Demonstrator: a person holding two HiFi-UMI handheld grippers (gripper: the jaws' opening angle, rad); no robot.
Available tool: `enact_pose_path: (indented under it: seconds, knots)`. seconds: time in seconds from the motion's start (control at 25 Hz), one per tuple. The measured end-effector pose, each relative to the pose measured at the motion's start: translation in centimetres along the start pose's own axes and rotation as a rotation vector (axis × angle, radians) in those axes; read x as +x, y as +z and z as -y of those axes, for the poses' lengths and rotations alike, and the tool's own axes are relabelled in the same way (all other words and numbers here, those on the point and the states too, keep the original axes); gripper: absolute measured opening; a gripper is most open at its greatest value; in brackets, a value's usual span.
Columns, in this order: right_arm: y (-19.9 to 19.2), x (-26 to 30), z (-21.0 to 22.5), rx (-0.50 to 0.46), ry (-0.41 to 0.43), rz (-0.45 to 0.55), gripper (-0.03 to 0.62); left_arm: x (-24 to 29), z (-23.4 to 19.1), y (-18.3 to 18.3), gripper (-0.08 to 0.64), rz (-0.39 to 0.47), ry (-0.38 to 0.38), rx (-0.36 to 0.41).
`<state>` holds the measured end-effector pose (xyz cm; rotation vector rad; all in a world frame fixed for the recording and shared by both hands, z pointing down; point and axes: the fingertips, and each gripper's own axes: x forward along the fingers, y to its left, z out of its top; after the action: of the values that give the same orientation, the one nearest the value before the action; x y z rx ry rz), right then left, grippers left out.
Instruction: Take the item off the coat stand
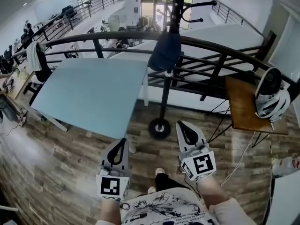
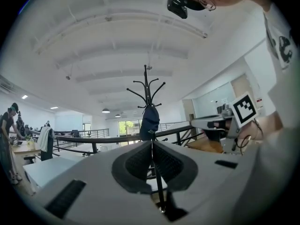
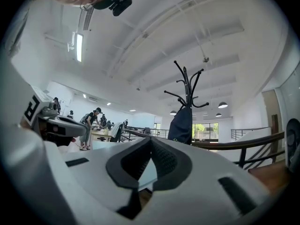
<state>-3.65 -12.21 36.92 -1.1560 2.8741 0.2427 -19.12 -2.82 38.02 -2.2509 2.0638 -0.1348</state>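
Observation:
A black coat stand (image 1: 163,93) rises from a round base on the wood floor, just in front of the railing. A dark blue cap (image 1: 165,50) hangs from it, about halfway up the pole. Both grippers are low and near me, well short of the stand. My left gripper (image 1: 122,143) is shut with nothing between its pads, left of the base. My right gripper (image 1: 183,127) is shut and empty too, right of the base. The left gripper view shows the stand (image 2: 147,86) and cap (image 2: 149,121) straight ahead above the shut gripper (image 2: 151,146). The right gripper view has the cap (image 3: 182,124) right of centre above its shut gripper (image 3: 150,142).
A pale blue table (image 1: 93,95) stands left of the stand. A curved black railing (image 1: 225,48) runs behind it. At the right a wooden side table (image 1: 243,109) carries a white helmet (image 1: 271,103). A cable trails on the floor at the right. People work at desks (image 3: 91,128) far off.

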Motion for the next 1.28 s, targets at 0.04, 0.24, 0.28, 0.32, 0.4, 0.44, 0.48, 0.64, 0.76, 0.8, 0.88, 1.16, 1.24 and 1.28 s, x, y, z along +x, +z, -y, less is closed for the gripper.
enact_pose_path:
  seconds: [0.04,0.24,0.28,0.32,0.4,0.44,0.48,0.64,0.76,0.8,0.88,1.16,1.24,1.28]
  knots:
    - [-0.3,1.0,0.4,0.0,-0.006,-0.001,-0.006,0.8,-0.4,-0.2,0.005,0.003,-0.009,-0.003]
    - [-1.1,7.1,4.1,-0.013,-0.03,0.019,-0.006,6.8,-3.1,-0.9,0.005,-0.01,-0.025,0.007]
    - [-1.2,8.4,5.1,-0.015,-0.031,0.019,-0.006,8.3,-3.6,-1.0,0.005,-0.018,-0.028,0.004]
    - [-1.3,9.7,6.0,-0.014,-0.029,0.017,-0.005,9.8,-4.1,-1.0,0.005,-0.022,-0.031,0.0]
    - [-1.5,12.3,7.8,-0.012,-0.027,0.014,-0.005,12.9,-5.0,-0.5,0.005,-0.009,-0.038,0.008]
    - [-1.5,13.6,8.8,-0.014,-0.028,0.016,0.011,14.5,-5.5,0.0,0.005,0.011,-0.041,0.022]
    - [-1.4,14.9,9.7,-0.021,-0.032,0.019,0.038,16.2,-6.0,0.6,0.005,0.032,-0.045,0.037]
    - [-0.6,18.8,13.4,-0.047,-0.041,0.052,0.077,22.2,-6.4,1.2,0.005,0.036,-0.089,0.045]
    - [0.4,21.4,15.8,-0.051,-0.036,0.071,0.165,26.0,-6.1,1.8,0.005,0.054,-0.127,0.052]
    - [0.8,22.3,16.6,-0.043,-0.039,0.081,0.189,27.1,-6.1,2.0,0.005,0.062,-0.14,0.056]
    - [1.7,24.1,17.8,-0.018,-0.05,0.105,0.221,28.7,-6.5,2.5,0.005,0.076,-0.158,0.063]
    - [3.4,29.9,19.9,-0.014,-0.044,0.135,0.285,32.4,-8.4,1.0,0.005,0.037,-0.17,0.058]
    - [3.5,31.1,20.0,-0.016,-0.038,0.119,0.285,33.1,-8.8,0.7,0.005,0.035,-0.173,0.055]
    - [3.4,31.6,20.0,-0.023,-0.039,0.105,0.285,33.3,-8.9,0.7,0.005,0.038,-0.175,0.054]
